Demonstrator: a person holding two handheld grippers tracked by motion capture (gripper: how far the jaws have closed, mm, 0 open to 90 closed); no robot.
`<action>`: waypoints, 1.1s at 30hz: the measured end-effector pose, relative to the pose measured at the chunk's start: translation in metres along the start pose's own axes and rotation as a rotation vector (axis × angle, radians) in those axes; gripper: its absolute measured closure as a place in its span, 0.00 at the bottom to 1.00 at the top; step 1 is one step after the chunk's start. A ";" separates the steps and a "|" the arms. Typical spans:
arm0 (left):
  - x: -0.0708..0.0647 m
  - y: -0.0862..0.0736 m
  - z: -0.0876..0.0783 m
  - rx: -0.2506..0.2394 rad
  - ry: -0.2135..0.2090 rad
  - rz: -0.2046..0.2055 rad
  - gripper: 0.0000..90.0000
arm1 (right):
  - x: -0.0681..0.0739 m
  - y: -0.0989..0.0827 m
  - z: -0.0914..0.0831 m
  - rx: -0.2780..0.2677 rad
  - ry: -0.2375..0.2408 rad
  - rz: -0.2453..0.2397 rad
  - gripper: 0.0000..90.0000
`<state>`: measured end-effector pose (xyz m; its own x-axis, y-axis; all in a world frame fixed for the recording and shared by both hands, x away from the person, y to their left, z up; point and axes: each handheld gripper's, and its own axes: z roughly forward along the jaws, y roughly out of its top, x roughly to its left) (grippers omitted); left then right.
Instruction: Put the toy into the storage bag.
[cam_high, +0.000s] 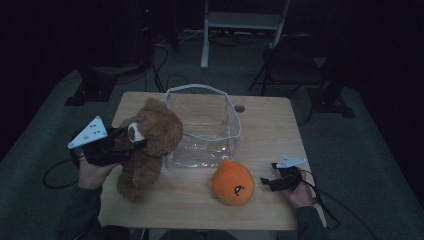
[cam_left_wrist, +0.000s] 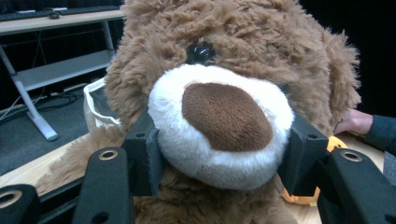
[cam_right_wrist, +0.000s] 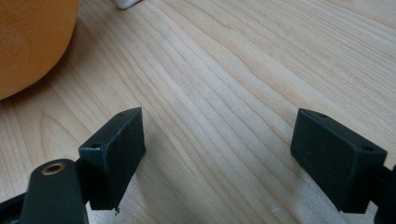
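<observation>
My left gripper (cam_left_wrist: 223, 149) is clamped on the white muzzle of the brown teddy bear (cam_high: 150, 145), which sits upright just beside the clear bag (cam_high: 202, 125); my right gripper (cam_right_wrist: 219, 154), jaws apart, rests near the orange plush toy (cam_high: 231, 182)

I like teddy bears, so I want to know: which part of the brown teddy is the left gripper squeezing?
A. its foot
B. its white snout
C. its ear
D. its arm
B: in the left gripper view, the left gripper has its two black jaws pressed against either side of the white snout of the teddy bear, which bulges between them.
</observation>
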<state>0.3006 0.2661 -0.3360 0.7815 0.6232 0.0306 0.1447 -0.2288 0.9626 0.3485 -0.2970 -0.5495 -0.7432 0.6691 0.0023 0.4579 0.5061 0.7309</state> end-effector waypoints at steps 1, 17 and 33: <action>0.001 0.001 0.000 -0.002 0.003 -0.001 0.47 | 0.000 0.000 0.000 0.000 0.000 0.000 0.19; 0.010 0.008 -0.001 0.000 0.037 -0.004 0.47 | 0.000 0.000 0.000 0.000 0.000 0.000 0.19; 0.020 0.018 -0.004 -0.020 0.052 -0.011 0.47 | 0.000 0.000 0.000 0.000 -0.001 0.001 0.19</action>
<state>0.3163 0.2780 -0.3169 0.7471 0.6638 0.0338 0.1401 -0.2070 0.9683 0.3485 -0.2970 -0.5495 -0.7424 0.6699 0.0022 0.4584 0.5055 0.7310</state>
